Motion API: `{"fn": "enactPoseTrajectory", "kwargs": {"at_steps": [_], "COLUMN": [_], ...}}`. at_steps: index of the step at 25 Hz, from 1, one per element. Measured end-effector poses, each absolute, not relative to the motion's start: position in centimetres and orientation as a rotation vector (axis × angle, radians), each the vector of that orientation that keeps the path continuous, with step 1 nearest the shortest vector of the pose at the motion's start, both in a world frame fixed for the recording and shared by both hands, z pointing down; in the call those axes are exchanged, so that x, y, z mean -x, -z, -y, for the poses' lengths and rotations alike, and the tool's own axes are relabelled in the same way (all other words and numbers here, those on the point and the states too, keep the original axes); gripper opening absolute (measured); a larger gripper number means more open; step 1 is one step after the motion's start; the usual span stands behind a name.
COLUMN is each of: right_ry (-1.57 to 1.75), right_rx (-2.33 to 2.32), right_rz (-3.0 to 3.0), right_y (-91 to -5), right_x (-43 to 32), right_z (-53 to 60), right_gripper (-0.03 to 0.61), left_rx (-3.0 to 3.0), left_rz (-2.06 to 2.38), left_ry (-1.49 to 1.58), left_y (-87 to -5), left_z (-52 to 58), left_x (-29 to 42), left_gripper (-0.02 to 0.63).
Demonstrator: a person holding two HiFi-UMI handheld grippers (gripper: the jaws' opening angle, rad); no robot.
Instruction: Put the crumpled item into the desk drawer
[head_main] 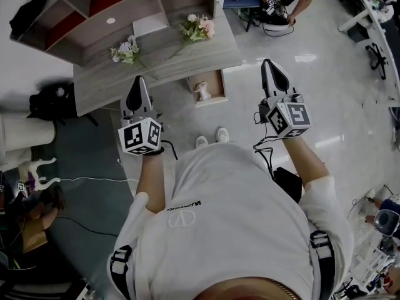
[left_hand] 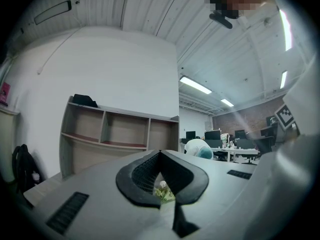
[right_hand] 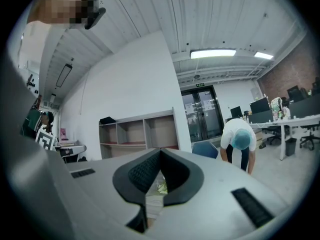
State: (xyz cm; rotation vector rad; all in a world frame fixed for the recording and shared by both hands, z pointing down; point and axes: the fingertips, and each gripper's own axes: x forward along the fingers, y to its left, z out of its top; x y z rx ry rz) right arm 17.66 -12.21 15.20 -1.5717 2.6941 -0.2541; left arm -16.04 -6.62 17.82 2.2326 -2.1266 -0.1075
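Both of my tools are closed on nothing: the left gripper (head_main: 140,81) and the right gripper (head_main: 269,63) hang level before the desk (head_main: 164,60), jaws pressed together. The crumpled item (head_main: 202,91) lies pale inside the open drawer (head_main: 222,83), which juts out from under the desktop, between my two grippers. I judge the placing done; if the drawer wants shutting, I would set closed tips flat on its front edge, push straight in, and check the item sits below the rim so nothing snags
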Motion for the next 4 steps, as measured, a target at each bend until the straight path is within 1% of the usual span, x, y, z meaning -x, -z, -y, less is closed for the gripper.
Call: {"fn": "enactPoseTrajectory", "kwargs": {"at_steps": [4], "right_ry": [0.260], "right_rx": [1.564], "right_rz": [-2.694], "right_y": [-15.17], "right_x": [-17.48], "right_z": [11.96], "right_gripper": [-0.003], "left_rx": [-2.229], "left_rz": [2.123], "left_ry": [0.105], "left_y": [-17.99], "left_z": [6.33], "left_x": [15.86], "left_gripper": [0.002]}}
